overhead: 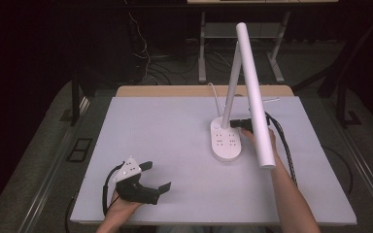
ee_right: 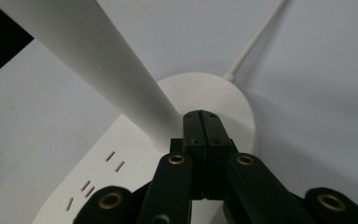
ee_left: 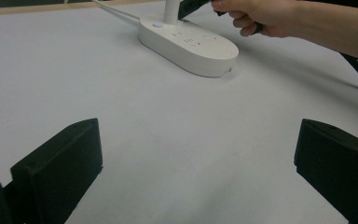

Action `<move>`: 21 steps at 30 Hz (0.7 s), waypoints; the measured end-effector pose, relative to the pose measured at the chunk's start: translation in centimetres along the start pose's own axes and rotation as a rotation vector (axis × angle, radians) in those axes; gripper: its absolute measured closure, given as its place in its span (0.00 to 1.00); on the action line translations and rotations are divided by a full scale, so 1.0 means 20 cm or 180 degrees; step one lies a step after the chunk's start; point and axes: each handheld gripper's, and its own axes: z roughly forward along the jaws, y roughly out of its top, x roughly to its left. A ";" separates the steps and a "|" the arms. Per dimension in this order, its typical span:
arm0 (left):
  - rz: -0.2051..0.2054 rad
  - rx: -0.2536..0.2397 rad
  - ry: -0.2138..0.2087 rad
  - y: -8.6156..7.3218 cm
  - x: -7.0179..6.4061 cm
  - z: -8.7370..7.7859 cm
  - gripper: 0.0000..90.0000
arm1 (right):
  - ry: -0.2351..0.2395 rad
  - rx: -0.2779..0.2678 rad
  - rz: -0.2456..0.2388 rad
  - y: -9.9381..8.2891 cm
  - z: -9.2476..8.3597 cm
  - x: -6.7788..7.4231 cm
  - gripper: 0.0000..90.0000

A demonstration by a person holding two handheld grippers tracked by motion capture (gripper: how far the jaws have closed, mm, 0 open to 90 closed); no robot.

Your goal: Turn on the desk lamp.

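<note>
A white desk lamp stands right of the mat's centre. Its oval base (overhead: 226, 143) (ee_left: 189, 44) (ee_right: 121, 158) carries socket slots and a small round button (ee_left: 157, 25). A slanted stem (overhead: 232, 82) (ee_right: 102, 60) rises from the base, and a long tube head (overhead: 255, 92) hangs over it. My right gripper (overhead: 240, 123) (ee_right: 201, 116) is shut with nothing between its jaws, its tips on the base top beside the stem's foot. My left gripper (overhead: 158, 175) (ee_left: 196, 163) rests open on the mat at the front left, holding nothing.
The lamp's white cord (overhead: 215, 97) (ee_right: 256, 39) runs from the base toward the table's far wooden edge (overhead: 175, 91). A black braided cable (overhead: 284, 141) trails along the person's right forearm. The pale mat (overhead: 165, 131) covers the tabletop.
</note>
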 end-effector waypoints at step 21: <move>0.0012 0.0027 -0.0012 0.00 -0.01 0.01 0.00 | 0.0062 -0.0122 0.0063 -0.03 0.01 -0.01 1.00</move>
